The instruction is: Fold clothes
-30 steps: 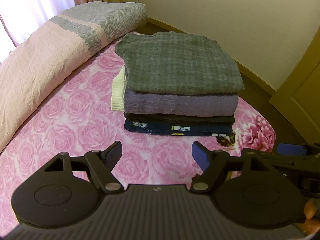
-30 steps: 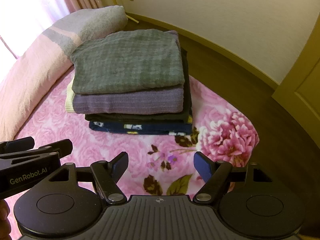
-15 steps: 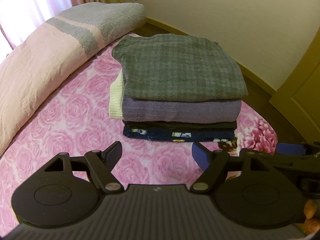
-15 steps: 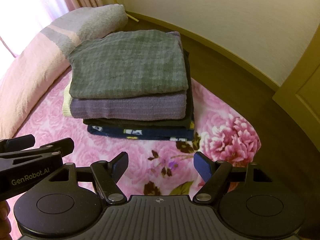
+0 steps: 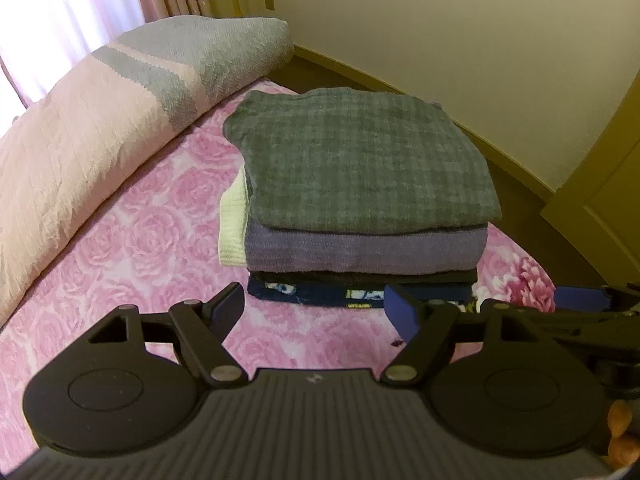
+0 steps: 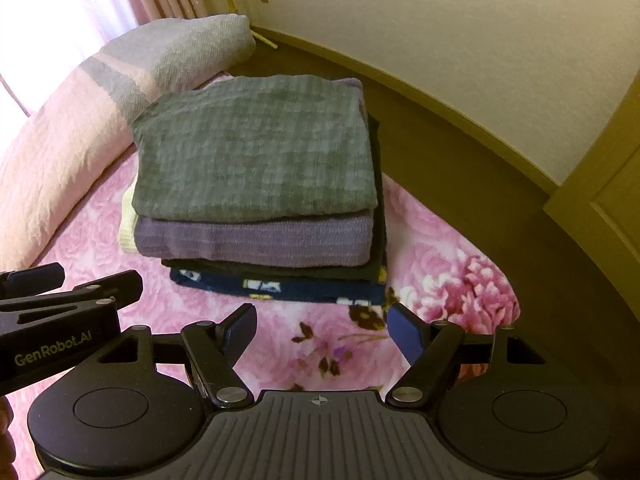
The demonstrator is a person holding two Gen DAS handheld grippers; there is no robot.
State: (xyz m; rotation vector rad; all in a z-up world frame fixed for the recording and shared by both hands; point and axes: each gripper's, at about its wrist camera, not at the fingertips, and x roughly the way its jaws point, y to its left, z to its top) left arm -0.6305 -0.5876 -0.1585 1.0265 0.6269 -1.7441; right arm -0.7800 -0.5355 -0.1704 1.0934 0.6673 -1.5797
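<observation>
A stack of folded clothes [image 5: 360, 208] sits on a pink rose-pattern blanket [image 5: 132, 248]. On top lies a grey checked garment [image 5: 360, 160], under it a purple one [image 5: 360, 248], then a dark one and a navy patterned one [image 5: 320, 294]. A pale yellow piece [image 5: 232, 224] sticks out on the left. The stack also shows in the right wrist view [image 6: 256, 184]. My left gripper [image 5: 314, 310] is open and empty just in front of the stack. My right gripper [image 6: 322, 330] is open and empty, also close in front of it.
A rolled pink and grey quilt [image 5: 100, 120] lies along the left. Dark wooden floor [image 6: 460, 168], a cream wall [image 6: 440, 20] and a wooden door [image 6: 608, 200] are to the right. The blanket's rounded edge [image 6: 508, 292] ends near the stack.
Both grippers have moved forward, closer to the stack, which now looks larger. Both stay open and empty.
</observation>
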